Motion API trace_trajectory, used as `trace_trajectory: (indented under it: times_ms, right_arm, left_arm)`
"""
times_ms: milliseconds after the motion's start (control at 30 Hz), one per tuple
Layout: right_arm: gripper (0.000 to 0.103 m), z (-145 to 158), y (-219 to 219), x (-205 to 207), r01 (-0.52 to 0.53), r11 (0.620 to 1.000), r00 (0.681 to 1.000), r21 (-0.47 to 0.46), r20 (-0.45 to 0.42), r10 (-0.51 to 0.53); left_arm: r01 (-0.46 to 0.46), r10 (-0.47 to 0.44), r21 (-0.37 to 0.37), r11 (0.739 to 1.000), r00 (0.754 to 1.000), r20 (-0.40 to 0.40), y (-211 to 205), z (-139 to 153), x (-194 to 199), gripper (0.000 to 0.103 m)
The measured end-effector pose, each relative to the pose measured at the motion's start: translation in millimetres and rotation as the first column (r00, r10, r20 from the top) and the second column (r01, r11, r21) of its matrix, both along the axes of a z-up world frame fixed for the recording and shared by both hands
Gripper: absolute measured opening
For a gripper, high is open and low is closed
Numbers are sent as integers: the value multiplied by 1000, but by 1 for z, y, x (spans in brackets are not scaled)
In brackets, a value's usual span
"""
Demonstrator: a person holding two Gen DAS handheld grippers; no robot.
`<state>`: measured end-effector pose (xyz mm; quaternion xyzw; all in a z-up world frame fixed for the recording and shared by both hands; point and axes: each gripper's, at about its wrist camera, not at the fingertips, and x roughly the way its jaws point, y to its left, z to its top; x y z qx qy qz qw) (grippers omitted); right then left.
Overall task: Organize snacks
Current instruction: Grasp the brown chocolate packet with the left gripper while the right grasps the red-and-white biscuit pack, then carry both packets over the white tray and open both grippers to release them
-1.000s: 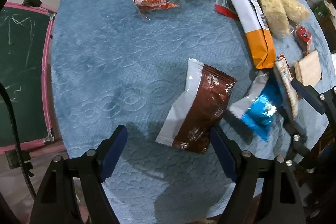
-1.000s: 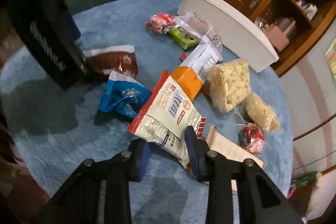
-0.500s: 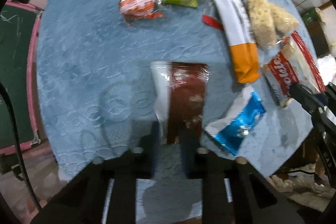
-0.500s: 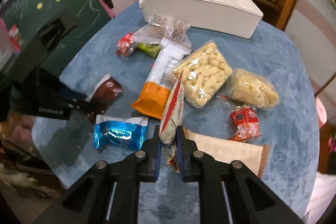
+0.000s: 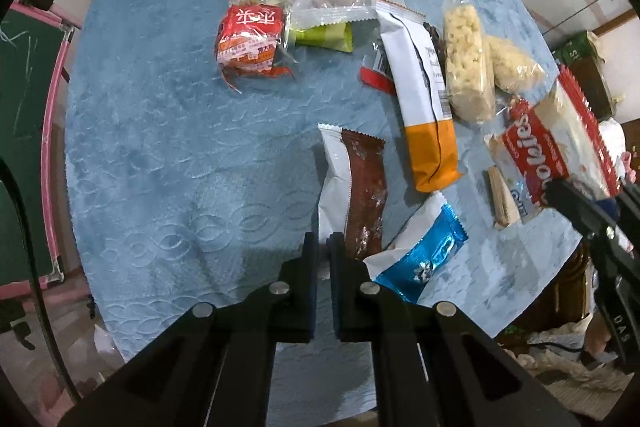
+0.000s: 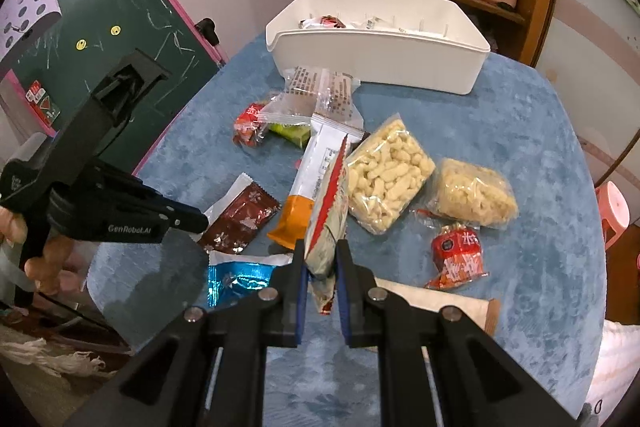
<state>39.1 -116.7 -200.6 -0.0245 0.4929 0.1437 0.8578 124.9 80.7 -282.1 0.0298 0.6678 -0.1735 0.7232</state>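
- Your left tool [image 5: 323, 241] is clamped on the near end of the brown pack [image 5: 354, 187]; the pack runs straight away from the tool, over the blue table [image 5: 160, 147].
- Your right tool [image 6: 320, 259] grips the cookie pack [image 6: 326, 219] edge-on, standing upright between the jaws and clear of the table.
- The blue pack [image 5: 420, 259] lies just right of your left tool, beside the brown pack.
- The left view shows the cookie pack's [image 5: 552, 147] red printed face, held at the far right by the right tool [image 5: 568, 193].
- Only the right view looks into the white bin [image 6: 380, 59] at the table's far edge, with a few packets inside, and shows your hand [image 6: 44, 259] on the left tool's [image 6: 196, 221] handle.
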Motion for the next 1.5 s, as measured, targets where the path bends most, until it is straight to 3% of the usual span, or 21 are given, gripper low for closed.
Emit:
trace_trajectory:
  times_ms: [233,567,800,1133,1500]
  right_arm:
    - [12,6,-4,-2,21,1000,1000,8,9,-21]
    - [13,14,-2,0,27,1000,999,13,23,-28]
    - [13,27,-1,6,34,999,998,30,46,-36]
    - [12,59,-5,17,53,997,991,56,118,-60]
    - [12,96,-27,45,79,993,980,92,174,-94]
  left_arm:
    - [32,-28,-64,997,998,59,-10,26,4,1]
    - [61,-55,-50,997,993,105,-25,41,2,0]
    - [75,-55,-100,992,980,193,-34,95,3,0]
    - [103,-36,-184,978,942,334,-38,181,10,0]
    - [144,-34,-217,966,897,440,-53,241,31,0]
